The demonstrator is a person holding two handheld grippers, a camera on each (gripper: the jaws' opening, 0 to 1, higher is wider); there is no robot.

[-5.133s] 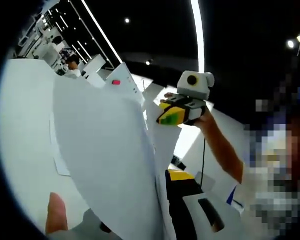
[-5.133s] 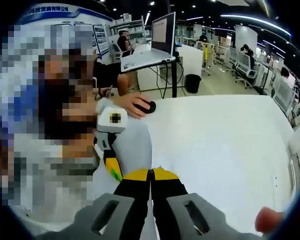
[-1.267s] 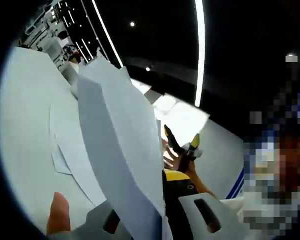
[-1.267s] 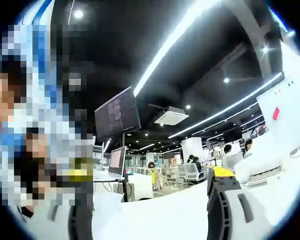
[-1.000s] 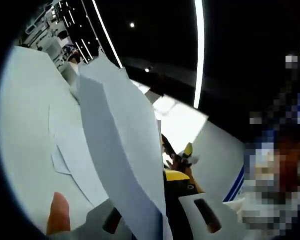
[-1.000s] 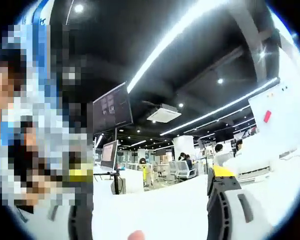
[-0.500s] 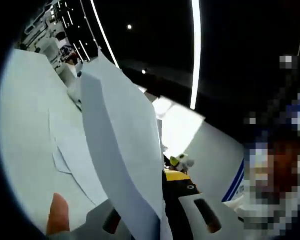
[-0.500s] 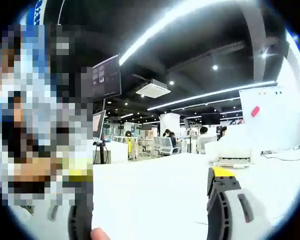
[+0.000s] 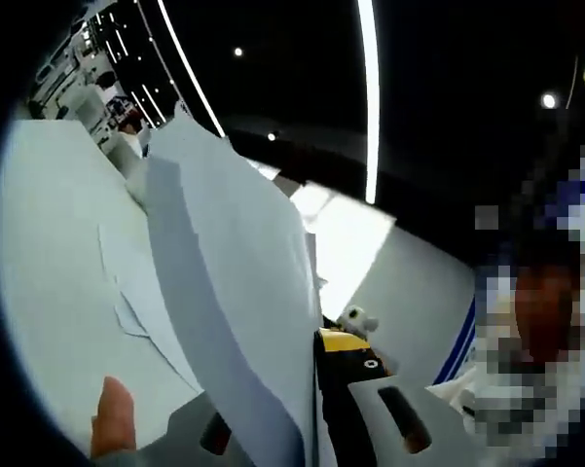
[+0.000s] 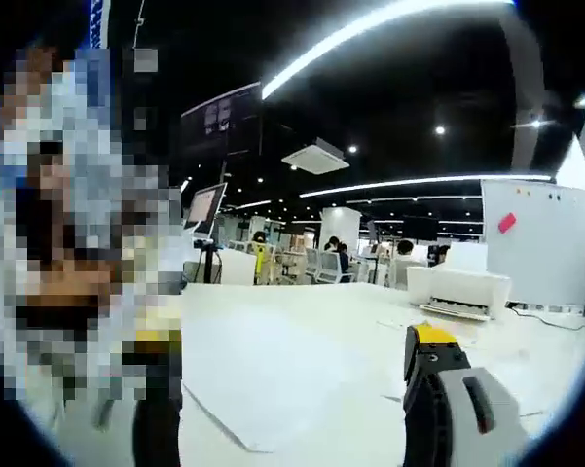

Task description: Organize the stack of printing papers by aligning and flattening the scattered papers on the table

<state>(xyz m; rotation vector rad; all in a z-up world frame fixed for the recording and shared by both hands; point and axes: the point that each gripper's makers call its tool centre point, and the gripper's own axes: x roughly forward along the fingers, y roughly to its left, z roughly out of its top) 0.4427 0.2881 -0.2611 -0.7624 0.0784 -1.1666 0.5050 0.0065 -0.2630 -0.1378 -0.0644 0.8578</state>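
My left gripper [image 9: 312, 352] is shut on a bundle of white printing papers [image 9: 236, 292], which stands up and leans to the upper left in the left gripper view, hiding the left jaw's tip. Loose sheets [image 9: 127, 290] lie overlapping and askew on the white table [image 9: 49, 253] behind it. A small part of the right gripper [image 9: 354, 319] peeks out past the bundle's edge. In the right gripper view my right gripper [image 10: 294, 341] is open, its jaws wide apart and nothing between them. One flat sheet [image 10: 273, 381] lies on the table [image 10: 370, 311] ahead of it.
A fingertip [image 9: 111, 420] shows by the left gripper's body. Across the table stand a white printer [image 10: 459, 288] and a whiteboard [image 10: 535, 255]. A monitor on a stand [image 10: 204, 209], desks and several people fill the hall behind.
The right gripper, shut on the paper five seconds ago, now stands open. Its view has tipped down from the ceiling to the table. In the left view it sank behind the held papers.
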